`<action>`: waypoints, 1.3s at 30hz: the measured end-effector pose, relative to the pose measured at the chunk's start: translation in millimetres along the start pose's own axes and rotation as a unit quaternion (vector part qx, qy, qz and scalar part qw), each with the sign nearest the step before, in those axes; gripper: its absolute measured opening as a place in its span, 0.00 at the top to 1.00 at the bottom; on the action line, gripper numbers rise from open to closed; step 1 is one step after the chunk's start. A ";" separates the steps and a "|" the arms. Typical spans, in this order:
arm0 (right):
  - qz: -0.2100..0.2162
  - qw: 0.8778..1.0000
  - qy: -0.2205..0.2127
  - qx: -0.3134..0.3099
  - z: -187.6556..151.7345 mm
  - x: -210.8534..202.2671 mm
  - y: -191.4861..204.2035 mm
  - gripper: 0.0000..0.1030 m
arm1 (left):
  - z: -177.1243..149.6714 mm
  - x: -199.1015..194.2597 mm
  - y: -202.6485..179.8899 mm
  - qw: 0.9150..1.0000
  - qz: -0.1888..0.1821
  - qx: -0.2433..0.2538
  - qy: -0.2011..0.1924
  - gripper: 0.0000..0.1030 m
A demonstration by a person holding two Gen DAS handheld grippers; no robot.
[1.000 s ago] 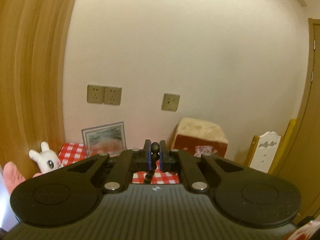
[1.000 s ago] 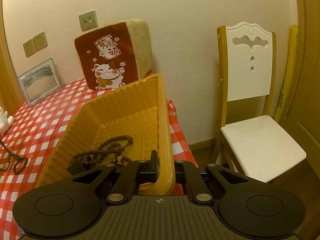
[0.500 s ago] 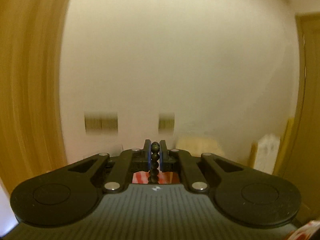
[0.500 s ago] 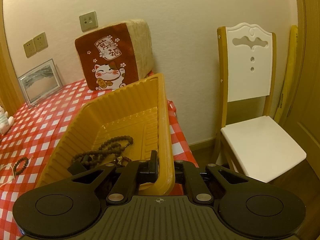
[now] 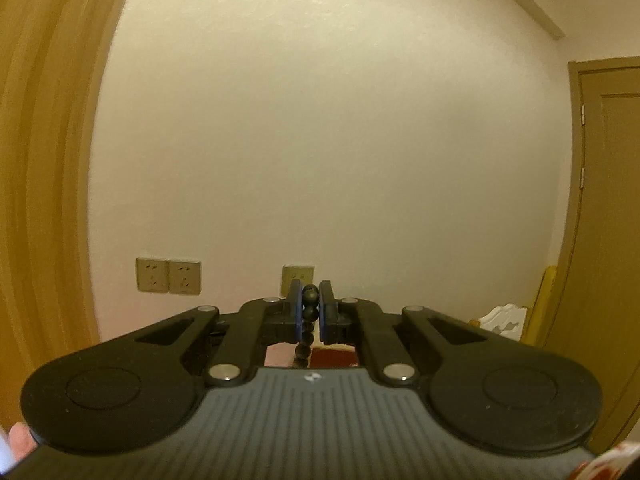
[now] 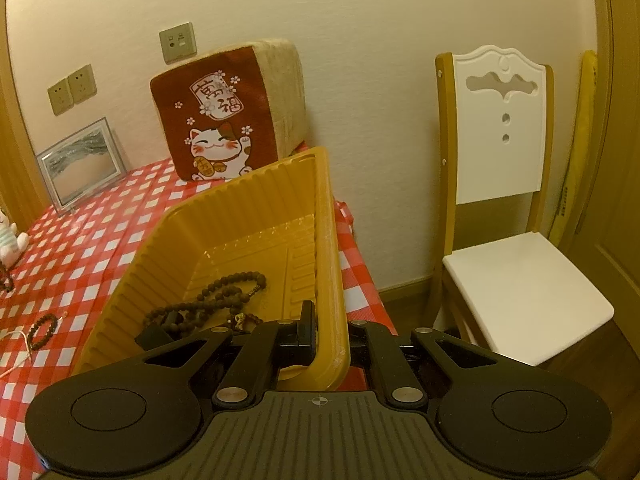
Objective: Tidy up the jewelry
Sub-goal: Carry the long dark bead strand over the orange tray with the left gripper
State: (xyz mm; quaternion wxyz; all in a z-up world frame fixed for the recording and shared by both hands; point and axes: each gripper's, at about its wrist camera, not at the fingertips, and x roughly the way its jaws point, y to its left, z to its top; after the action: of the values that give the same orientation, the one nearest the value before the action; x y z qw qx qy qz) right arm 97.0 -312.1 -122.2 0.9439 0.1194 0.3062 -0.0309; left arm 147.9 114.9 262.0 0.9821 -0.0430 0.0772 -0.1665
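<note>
Wall filled most of the left wrist view, bare and pale, bounded by wooden trim on the left and a door frame on the right, with wall sockets low down. Open air lay in front of the left gripper, and only a sliver of red was seen beneath it. Its jaws were nearly closed on a string of dark beads, which was pinched between the blue pads and hung down below them.

In the right wrist view, a table covered by a red checked cloth was seen, its right edge dropping off toward a white chair set just beside it. A cat-print cushion and a framed picture stood along the wall at the back. A yellow tray was tilted up near the table's right edge, its near right rim clamped tightly by the right gripper. Beaded necklaces were gathered in the tray's lower near corner. To its left, on otherwise open cloth, a small beaded bracelet lay well apart from the tray.
</note>
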 end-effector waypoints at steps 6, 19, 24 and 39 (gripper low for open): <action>0.001 1.000 -0.003 -0.001 1.5 -1.1 1.0 0.95 | 2.8 12.7 -12.8 1.000 -0.029 0.002 0.004 0.94; 0.003 1.000 -0.012 -0.006 5.7 -2.9 4.9 0.94 | -5.8 44.5 -62.6 0.991 -0.127 0.003 0.030 0.94; 0.005 1.000 -0.015 -0.008 8.2 -2.4 6.9 0.94 | -5.1 58.7 -85.6 0.985 -0.170 0.004 0.022 0.94; 0.009 1.000 -0.019 -0.008 7.0 -7.3 9.5 0.94 | -44.5 120.0 -156.1 0.957 -0.276 -0.012 0.084 0.94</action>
State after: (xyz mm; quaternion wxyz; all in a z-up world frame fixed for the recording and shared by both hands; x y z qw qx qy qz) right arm 96.3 -304.8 -110.4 0.9508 0.1135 0.2875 -0.0224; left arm 202.4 -74.7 218.9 0.8873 -0.0602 0.1468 -0.4330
